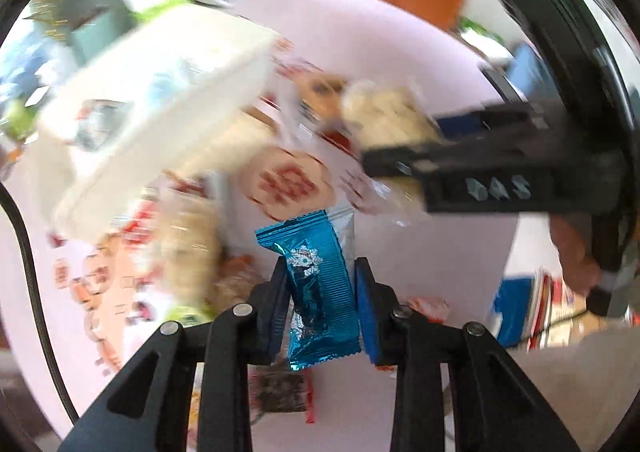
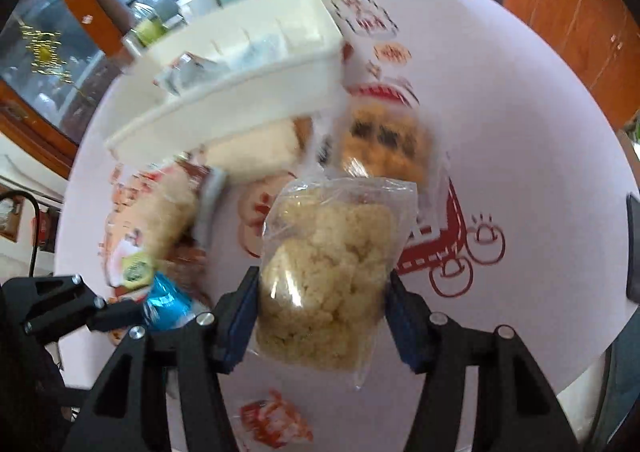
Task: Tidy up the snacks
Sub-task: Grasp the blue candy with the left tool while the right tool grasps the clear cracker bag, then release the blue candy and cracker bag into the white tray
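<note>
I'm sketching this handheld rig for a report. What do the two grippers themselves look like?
Both are matte black plastic. The left gripper and right gripper each have angled linkage arms joined by silver round pins, ending in two flat fingers faced with blue pads. No cable, marking or sleeve shows clearly.

Motion smears most of my left view: the white bin (image 1: 160,107) and the packets beside it are too soft for me to read any print. My left tongs (image 1: 322,292) cover the blue packet's (image 1: 320,272) lower sides. In my right view, what lies inside that bin is blurred beyond telling, and a red wrapper (image 2: 276,422) runs off the bottom edge.
</note>
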